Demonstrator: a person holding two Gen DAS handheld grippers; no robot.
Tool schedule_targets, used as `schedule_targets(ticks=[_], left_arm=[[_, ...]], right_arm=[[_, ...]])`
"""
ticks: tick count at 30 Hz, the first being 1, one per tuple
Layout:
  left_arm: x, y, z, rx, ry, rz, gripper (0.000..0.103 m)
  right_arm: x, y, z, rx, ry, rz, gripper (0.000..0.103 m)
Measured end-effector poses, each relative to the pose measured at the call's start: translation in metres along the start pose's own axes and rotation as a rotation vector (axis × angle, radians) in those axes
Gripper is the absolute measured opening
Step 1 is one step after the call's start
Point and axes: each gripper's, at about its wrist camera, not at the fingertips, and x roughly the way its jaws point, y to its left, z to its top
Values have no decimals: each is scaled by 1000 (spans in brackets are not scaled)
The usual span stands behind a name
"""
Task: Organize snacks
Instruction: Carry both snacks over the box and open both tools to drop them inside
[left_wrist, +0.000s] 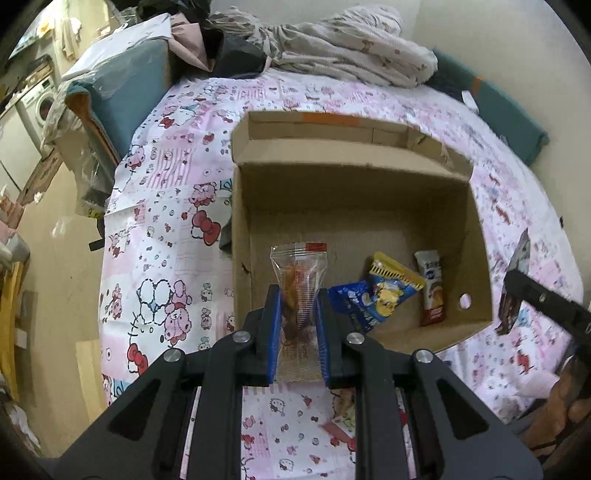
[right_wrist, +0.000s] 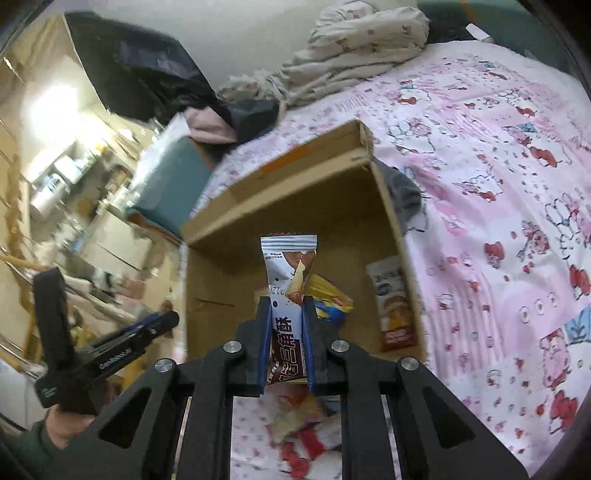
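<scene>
Pinching a clear snack packet (left_wrist: 300, 291) between its blue-lined fingers, the left gripper (left_wrist: 297, 317) stood over the near rim of an open cardboard box (left_wrist: 369, 192). Packet: transparent film with a crimped top edge, a red band at the upper right corner, orange-brown contents visible through the wrap, printed text on the lower portion; held upright, its top clear of the fingers.

Right gripper (right_wrist: 287, 332): clamped on a white-and-brown snack packet (right_wrist: 290, 266). Packet: white upper part with grey wavy stripes and a serrated top edge, brown lower part carrying large white characters, a picture of a brown-coated piece at centre; held upright above the open box, seen from that wrist camera.

Box: plain brown corrugated card, flaps folded outward, an orange tape strip on the far flap, a round hole in the right wall; resting on a pink cartoon-print bedsheet (left_wrist: 166, 221).

Contents lying on the box floor at the near right:
- blue packet (left_wrist: 354, 306), crumpled, white and yellow print
- yellow packet (left_wrist: 393, 284), black-striped edge, overlapping the blue one
- white-and-red packet (left_wrist: 432, 288), narrow, leaning against the right wall

Loose snack wrappers (right_wrist: 303, 424) lay on the sheet beneath the right gripper, blurred. A rumpled floral blanket (left_wrist: 351, 44) lay at the far end of the bed.
</scene>
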Motion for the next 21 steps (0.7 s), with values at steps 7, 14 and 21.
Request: schedule_targets(ticks=[7,14,21], left_arm=[[22,-3,-4,6,10,10,15],[24,-6,-3,9,-16,-2,15],[31,-6,-6,12,12,-5,16]], right_arm=[[22,-2,-6,-35,42,-34,16],[42,9,-13,-95,102,-63,16],[55,6,-16,-76,149,-74,17]])
